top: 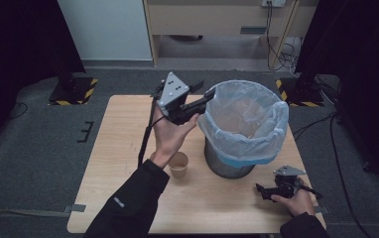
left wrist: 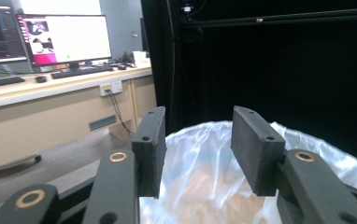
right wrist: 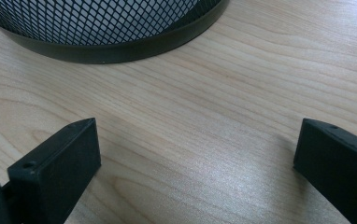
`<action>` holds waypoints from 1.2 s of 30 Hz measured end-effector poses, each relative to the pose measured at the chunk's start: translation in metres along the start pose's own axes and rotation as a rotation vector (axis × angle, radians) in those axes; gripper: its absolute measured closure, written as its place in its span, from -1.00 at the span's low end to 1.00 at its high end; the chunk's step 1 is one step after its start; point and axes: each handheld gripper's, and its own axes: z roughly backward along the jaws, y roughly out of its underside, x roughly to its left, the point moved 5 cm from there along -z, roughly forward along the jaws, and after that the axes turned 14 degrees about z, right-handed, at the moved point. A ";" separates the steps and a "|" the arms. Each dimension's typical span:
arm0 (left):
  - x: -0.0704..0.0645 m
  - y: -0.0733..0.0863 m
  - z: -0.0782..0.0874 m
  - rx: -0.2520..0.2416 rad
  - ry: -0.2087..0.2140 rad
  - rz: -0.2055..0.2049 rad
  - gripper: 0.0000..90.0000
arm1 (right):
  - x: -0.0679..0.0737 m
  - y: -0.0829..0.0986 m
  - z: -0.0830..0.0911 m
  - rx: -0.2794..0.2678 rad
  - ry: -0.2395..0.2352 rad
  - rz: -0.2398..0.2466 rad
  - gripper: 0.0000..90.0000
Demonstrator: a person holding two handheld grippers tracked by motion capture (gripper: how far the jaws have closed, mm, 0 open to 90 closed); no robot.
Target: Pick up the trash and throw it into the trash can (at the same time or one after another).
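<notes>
In the right gripper view, the two black jaws of the right gripper [right wrist: 195, 163] are seen nearest, spread wide with nothing but bare wood of the table [right wrist: 223, 93] between them. At 12 o'clock from these jaws, well apart from them, the black mesh base of the bin [right wrist: 106, 28] is seen standing on the table.

In the left gripper view, the jaws of the left gripper [left wrist: 197, 144] are also parted, and nothing is held between them. Just behind and below them the pale plastic liner [left wrist: 204, 186] of the bin is seen, with its opening turned up.

In the high view, the left gripper [top: 207, 94] is held up in the air by the left hand [top: 170, 134], and its tips are placed at the 9 o'clock edge of the liner rim [top: 247, 106]; whether the rim is touched cannot be told. A paper cup [top: 179, 165] is standing upright on the table at about 8 o'clock from the bin, just beside the left wrist. The right gripper [top: 264, 191] is kept low at the 5 o'clock side of the bin, near the front edge of the table, in the right hand [top: 294, 201].
</notes>
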 end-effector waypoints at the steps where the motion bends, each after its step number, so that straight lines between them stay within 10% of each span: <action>1: 0.008 0.006 0.013 0.008 -0.013 0.009 0.17 | 0.000 0.000 0.000 0.001 0.000 0.004 -0.98; 17: 0.064 0.089 0.071 0.158 -0.141 0.083 0.07 | -0.001 0.000 0.000 0.000 0.000 0.008 -0.98; 36: 0.104 0.200 0.067 0.390 -0.225 0.239 0.04 | 0.000 0.000 0.000 0.001 0.000 0.004 -0.98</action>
